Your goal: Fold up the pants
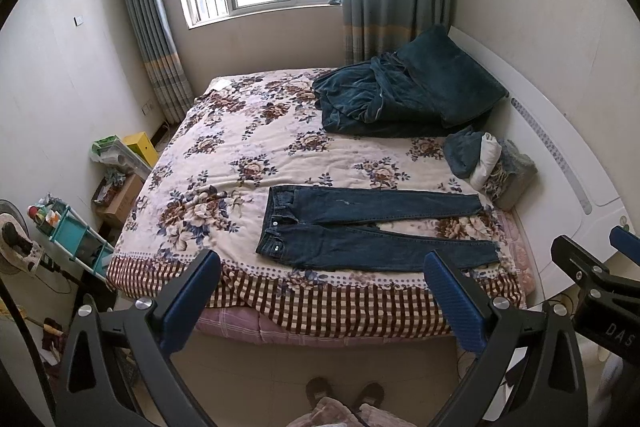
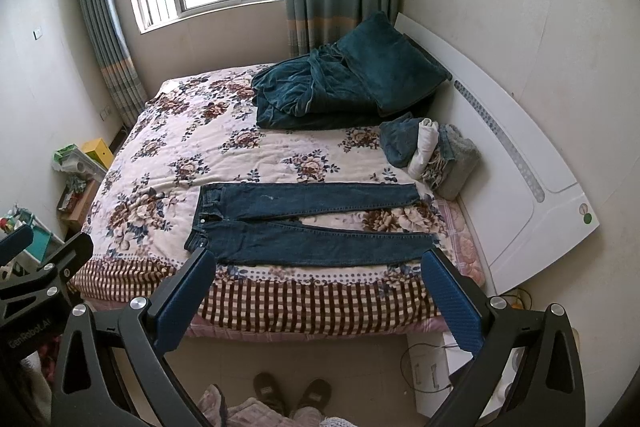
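Dark blue jeans (image 1: 360, 227) lie flat on the floral bedspread near the bed's front edge, waistband to the left, the two legs spread slightly apart toward the right; they also show in the right wrist view (image 2: 312, 223). My left gripper (image 1: 320, 303) is open and empty, held above the floor in front of the bed, short of the jeans. My right gripper (image 2: 316, 301) is open and empty, likewise in front of the bed edge. The right gripper also shows at the right edge of the left wrist view (image 1: 592, 267).
A dark teal blanket and pillow (image 1: 400, 95) lie at the back right of the bed (image 1: 240, 147). A small pile of folded clothes (image 1: 488, 163) sits by the white headboard (image 1: 568, 163). Boxes and a teal shelf (image 1: 76, 235) stand left of the bed. The person's feet (image 2: 292, 395) are on the floor.
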`<state>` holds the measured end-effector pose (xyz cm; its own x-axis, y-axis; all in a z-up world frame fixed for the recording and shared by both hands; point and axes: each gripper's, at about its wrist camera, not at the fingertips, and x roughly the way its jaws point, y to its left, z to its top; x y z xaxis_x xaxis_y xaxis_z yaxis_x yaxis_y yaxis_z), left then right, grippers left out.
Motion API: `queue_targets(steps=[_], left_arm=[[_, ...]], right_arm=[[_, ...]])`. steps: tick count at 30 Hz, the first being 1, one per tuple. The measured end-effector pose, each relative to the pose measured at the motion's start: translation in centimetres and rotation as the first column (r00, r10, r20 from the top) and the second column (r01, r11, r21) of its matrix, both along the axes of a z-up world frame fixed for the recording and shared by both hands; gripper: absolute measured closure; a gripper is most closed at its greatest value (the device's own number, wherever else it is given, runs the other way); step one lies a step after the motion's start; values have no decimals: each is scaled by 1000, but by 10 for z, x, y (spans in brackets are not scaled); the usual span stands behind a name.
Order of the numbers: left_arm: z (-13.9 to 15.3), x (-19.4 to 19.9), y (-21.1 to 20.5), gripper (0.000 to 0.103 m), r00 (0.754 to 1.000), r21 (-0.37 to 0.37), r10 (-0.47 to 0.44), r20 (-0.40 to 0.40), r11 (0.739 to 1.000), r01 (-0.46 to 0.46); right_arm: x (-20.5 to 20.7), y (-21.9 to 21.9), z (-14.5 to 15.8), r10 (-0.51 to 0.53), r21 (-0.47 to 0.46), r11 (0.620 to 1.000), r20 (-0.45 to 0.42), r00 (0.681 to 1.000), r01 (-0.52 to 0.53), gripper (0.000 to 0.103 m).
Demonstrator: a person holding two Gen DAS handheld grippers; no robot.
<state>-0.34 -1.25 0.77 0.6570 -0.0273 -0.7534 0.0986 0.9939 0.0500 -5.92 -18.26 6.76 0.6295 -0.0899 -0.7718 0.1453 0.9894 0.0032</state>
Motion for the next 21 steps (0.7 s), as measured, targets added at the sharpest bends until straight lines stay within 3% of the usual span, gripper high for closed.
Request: queue_targets(steps=[21], left_arm=[[0,-7,-2,0,1000,-11,7,2,1000,-7]], right_arm=[[-5,4,3,3,8,1000,4,1000,-3,0]])
